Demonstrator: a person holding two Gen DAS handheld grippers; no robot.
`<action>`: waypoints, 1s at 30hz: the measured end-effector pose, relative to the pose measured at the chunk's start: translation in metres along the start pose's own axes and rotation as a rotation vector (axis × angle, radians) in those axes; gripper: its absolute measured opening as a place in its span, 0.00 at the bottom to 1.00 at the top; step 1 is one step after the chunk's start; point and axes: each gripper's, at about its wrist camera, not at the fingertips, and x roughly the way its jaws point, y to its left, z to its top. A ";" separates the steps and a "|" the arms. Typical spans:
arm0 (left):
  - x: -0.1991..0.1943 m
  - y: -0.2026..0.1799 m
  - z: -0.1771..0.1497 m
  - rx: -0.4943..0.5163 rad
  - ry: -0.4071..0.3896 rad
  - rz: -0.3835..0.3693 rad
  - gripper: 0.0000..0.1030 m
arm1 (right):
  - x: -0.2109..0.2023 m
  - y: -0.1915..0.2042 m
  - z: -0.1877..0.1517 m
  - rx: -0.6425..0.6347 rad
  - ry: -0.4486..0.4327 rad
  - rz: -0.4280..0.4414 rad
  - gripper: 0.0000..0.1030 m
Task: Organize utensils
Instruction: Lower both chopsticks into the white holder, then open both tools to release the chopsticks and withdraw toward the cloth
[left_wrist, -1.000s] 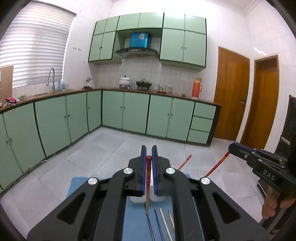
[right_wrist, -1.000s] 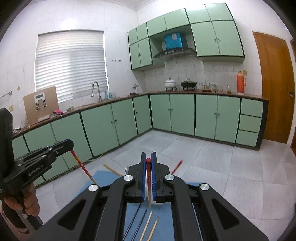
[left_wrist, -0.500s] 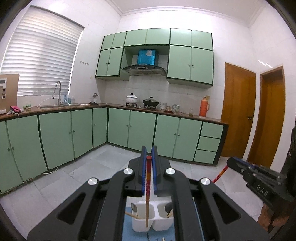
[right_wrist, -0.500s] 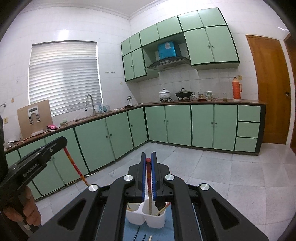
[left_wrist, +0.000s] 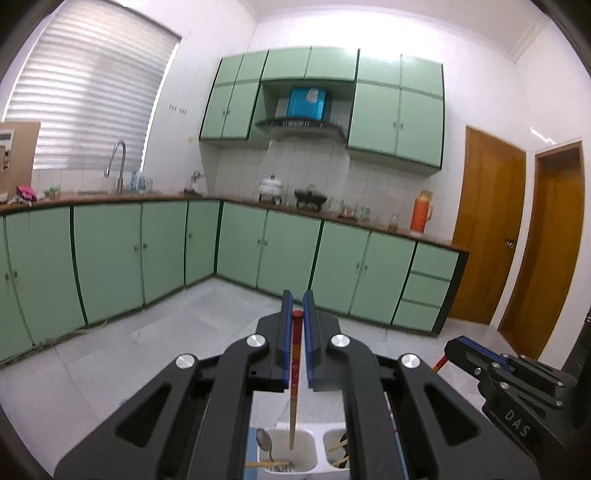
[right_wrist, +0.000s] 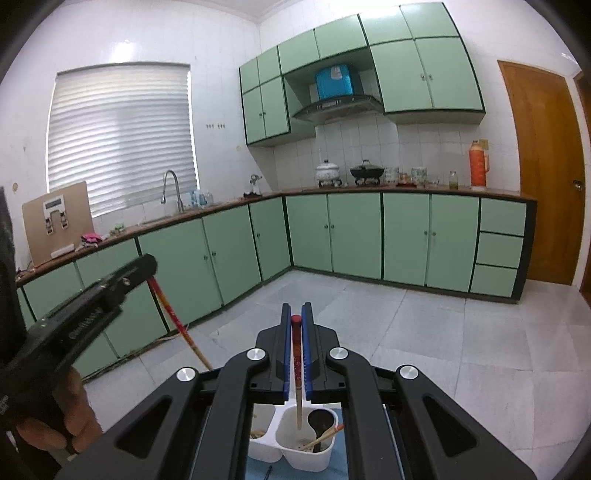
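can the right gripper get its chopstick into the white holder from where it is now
Probably yes. The right gripper is shut on a red chopstick whose tip hangs just over an open compartment of the white holder. Only a spoon and loose chopsticks sit inside, leaving room.

Green cabinets (right_wrist: 354, 236) line the walls; an orange flask (right_wrist: 479, 166) stands at two o'clock, a faucet (right_wrist: 171, 188) (perhaps chrome) at ten, wooden door (right_wrist: 543, 173) at three.

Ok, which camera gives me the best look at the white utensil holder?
The right wrist view: the white utensil holder shows both compartments, with a dark spoon and chopsticks inside. The left wrist view cuts it at the bottom edge, the fingers' black frame hiding its right compartment.
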 end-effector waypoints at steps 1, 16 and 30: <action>0.005 0.000 -0.006 0.004 0.015 0.005 0.05 | 0.004 0.000 -0.003 -0.002 0.009 -0.002 0.05; 0.037 0.015 -0.058 0.051 0.217 0.029 0.05 | 0.030 0.002 -0.051 -0.007 0.126 0.004 0.05; -0.024 0.028 -0.057 0.063 0.154 0.027 0.55 | -0.025 0.005 -0.047 -0.039 0.036 -0.042 0.46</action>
